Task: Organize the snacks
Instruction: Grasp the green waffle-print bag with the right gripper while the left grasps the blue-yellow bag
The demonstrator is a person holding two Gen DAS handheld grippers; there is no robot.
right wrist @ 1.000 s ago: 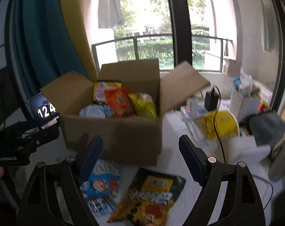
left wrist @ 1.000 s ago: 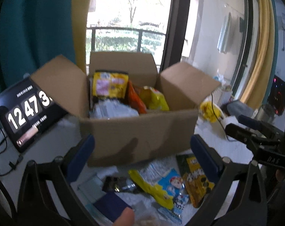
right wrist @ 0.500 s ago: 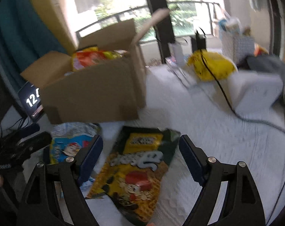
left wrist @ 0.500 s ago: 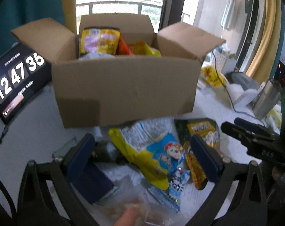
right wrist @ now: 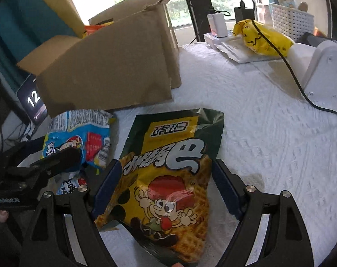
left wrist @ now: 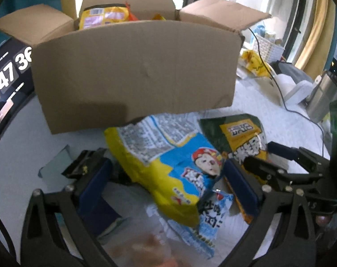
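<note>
Blue-yellow snack bag (left wrist: 179, 166) and green-yellow snack bag (right wrist: 170, 178) flat before open snack-filled carton (left wrist: 135, 71).

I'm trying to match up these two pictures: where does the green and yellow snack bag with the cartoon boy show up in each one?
Left wrist: the green bag lies right of centre, partly behind the right gripper.
Right wrist: the same bag fills the lower centre, between the open fingers.
Shared landmark: the cardboard box stands just behind it in both.

Black frames, blue-padded jaws, silver screws (right wrist: 250, 188)
</note>
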